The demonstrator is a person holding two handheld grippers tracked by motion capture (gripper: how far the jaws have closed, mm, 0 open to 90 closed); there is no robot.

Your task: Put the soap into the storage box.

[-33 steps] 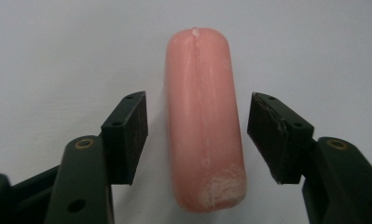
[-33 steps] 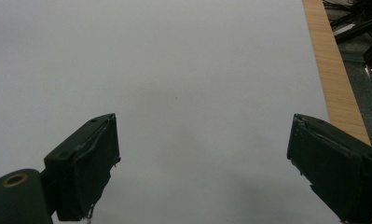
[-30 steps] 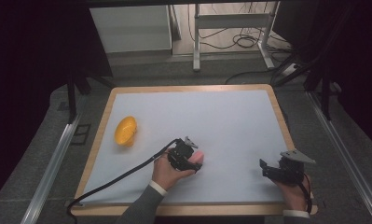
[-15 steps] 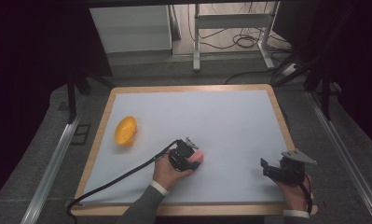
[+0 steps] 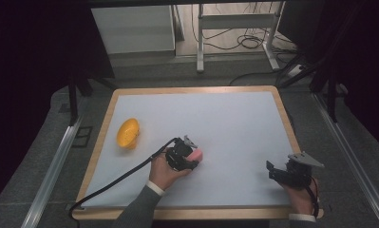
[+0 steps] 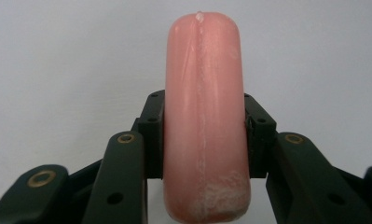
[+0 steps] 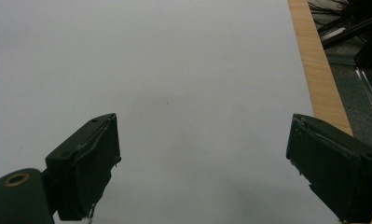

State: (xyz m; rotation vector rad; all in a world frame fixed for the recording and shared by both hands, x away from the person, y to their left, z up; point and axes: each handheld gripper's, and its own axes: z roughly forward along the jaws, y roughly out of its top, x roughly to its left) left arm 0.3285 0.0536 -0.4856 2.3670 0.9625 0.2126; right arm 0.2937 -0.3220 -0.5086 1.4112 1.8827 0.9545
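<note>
A pink sausage-shaped piece (image 6: 204,116) stands between the jaws of my left gripper (image 6: 204,135), which is shut on it; the pads press both its sides. In the high view that gripper (image 5: 189,156) and the pink sausage (image 5: 196,155) sit low over the white mat near the table's front middle. My right gripper (image 5: 275,172) rests near the front right corner, and in its own view the right gripper (image 7: 202,163) stands wide open over bare mat with nothing between its fingers (image 7: 88,168). A yellow bowl (image 5: 128,133) lies on the mat's left side.
The white mat (image 5: 225,123) covers the table, framed by a wooden edge (image 5: 284,114). The wooden edge (image 7: 319,74) runs close along the right gripper's right side. A black cable (image 5: 116,180) trails from the left gripper toward the front left corner.
The left gripper with the pink piece has stayed almost in place, shifting slightly. The right gripper has barely moved.
</note>
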